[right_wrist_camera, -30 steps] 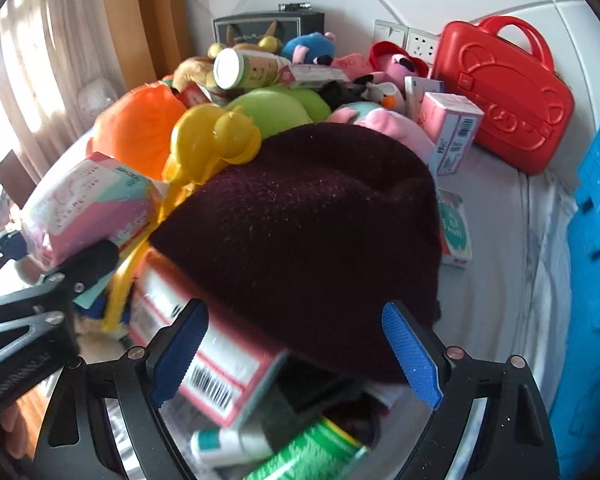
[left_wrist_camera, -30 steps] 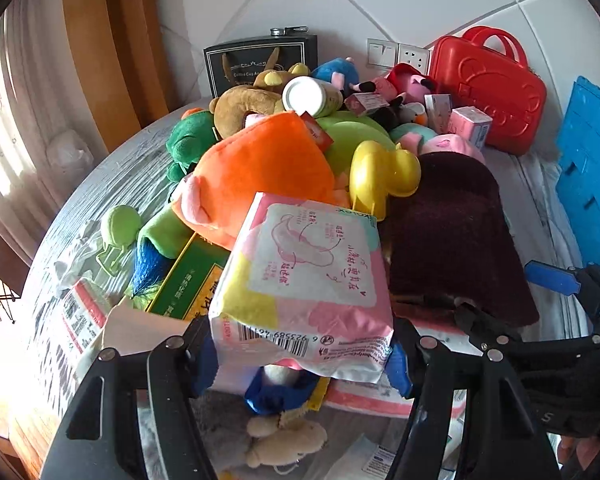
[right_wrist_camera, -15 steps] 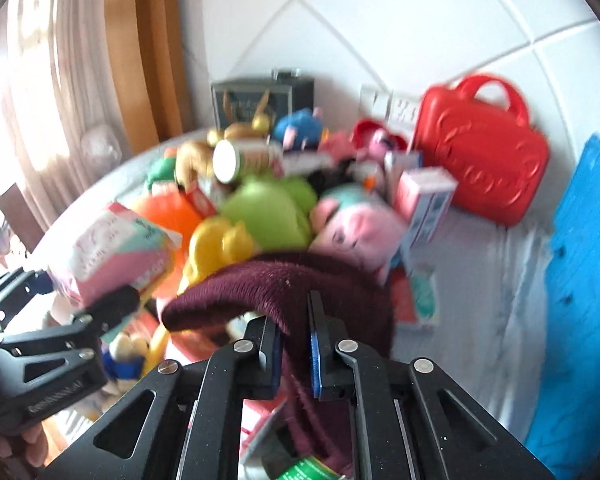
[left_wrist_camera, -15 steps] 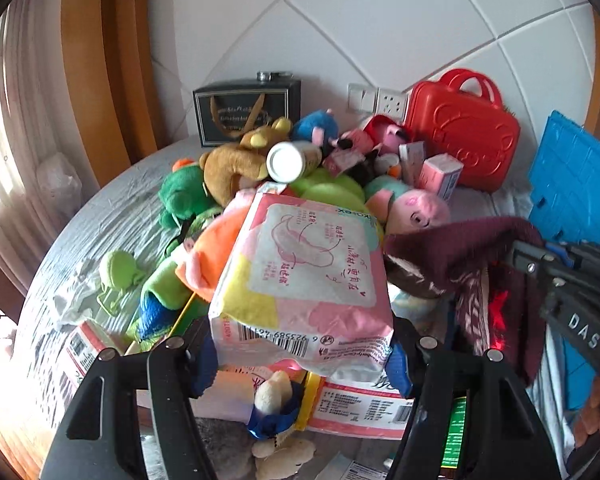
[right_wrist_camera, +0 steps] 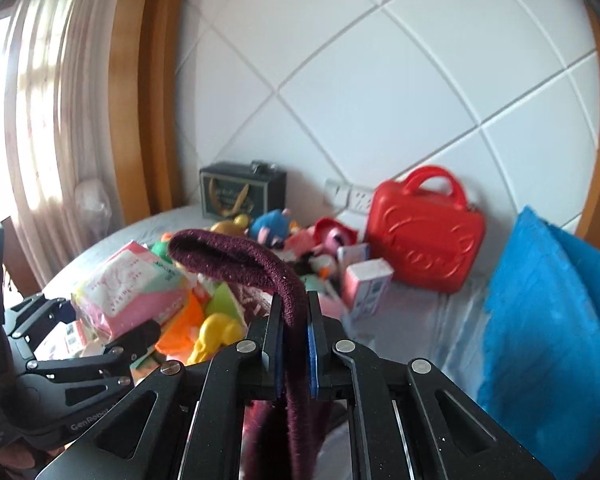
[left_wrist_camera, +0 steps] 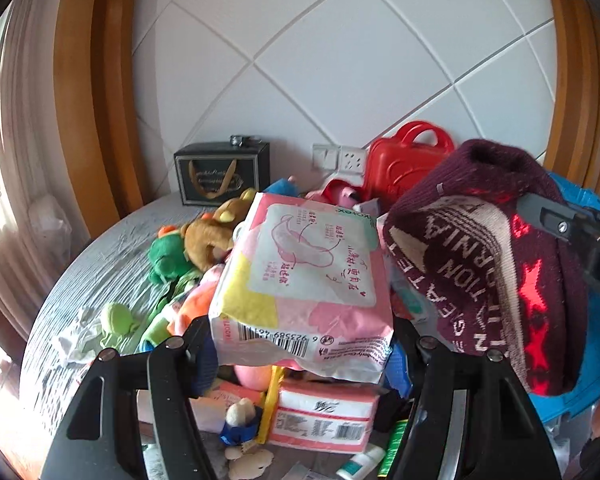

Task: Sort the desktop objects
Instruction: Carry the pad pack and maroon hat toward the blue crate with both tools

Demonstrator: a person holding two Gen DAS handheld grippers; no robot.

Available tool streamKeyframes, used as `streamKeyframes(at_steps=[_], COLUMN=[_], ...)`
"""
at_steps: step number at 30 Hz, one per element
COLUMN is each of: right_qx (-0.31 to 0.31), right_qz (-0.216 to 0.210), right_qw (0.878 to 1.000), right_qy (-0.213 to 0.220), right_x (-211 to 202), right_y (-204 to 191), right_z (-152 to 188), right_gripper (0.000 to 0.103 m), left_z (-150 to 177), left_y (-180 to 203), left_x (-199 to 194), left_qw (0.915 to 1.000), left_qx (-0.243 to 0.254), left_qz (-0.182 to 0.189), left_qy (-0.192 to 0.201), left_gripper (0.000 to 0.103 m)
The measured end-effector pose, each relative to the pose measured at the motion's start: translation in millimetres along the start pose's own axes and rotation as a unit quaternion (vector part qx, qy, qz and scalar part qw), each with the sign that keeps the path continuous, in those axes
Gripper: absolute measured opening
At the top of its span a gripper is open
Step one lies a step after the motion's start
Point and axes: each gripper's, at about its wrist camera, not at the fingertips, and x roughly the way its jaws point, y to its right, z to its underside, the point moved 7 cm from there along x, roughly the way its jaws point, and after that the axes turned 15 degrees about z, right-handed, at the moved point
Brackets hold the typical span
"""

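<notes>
Both grippers are holding items above the cluttered counter (left_wrist_camera: 100, 248).

The left gripper (left_wrist_camera: 304, 344) is clamping its part-open jaws on the sides of a pink sanitary-pad pack (left_wrist_camera: 304, 280), which is hanging over the toy pile in front of the red case (right_wrist_camera: 424, 236). The right gripper (right_wrist_camera: 294, 340) is pinching a maroon knit hat (right_wrist_camera: 236, 256) with jaws nearly closed on a fold; the hat is dangling just right of the pack, left of the blue crate (right_wrist_camera: 548, 320).
</notes>
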Motion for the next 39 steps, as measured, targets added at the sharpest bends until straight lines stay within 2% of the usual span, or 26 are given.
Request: streamKeyframes(at_steps=[3, 8, 14, 19, 24, 28, 34, 39], right_qx=[0.020, 0.056, 0.096, 0.102, 0.097, 0.111, 0.132, 0.140], right_qz=[0.028, 0.095, 0.198, 0.273, 0.315, 0.317, 0.301, 0.288], right_qw=[0.999, 0.991, 0.966, 0.945, 0.935, 0.935, 0.941, 0.945], right_qy=[0.027, 0.080, 0.137, 0.146, 0.130, 0.111, 0.084, 0.062], right_x=[-24, -73, -142, -172, -173, -151, -113, -79], right_y=[34, 112, 225, 307, 376, 420, 458, 479], right_z=[-17, -48, -67, -60, -48, -44, -30, -20], right_gripper=[0.009, 0.009, 0.009, 0.009, 0.009, 0.009, 0.009, 0.009], left_z=[-18, -54, -90, -100, -95, -96, -97, -97], left_y=[30, 112, 247, 359, 433, 472, 495, 491], left_x=[-6, -16, -28, -15, 12, 44, 82, 106], left_qw=[0.9995, 0.9938, 0.9759, 0.9607, 0.9557, 0.9580, 0.9641, 0.9710], left_qx=[0.016, 0.059, 0.112, 0.136, 0.157, 0.161, 0.161, 0.149], left_qz=[0.022, 0.078, 0.166, 0.230, 0.243, 0.235, 0.211, 0.186], left_qy=[0.018, 0.053, 0.087, 0.074, 0.053, 0.030, 0.001, -0.021], left_gripper=[0.065, 0.065, 0.065, 0.065, 0.065, 0.065, 0.066, 0.068])
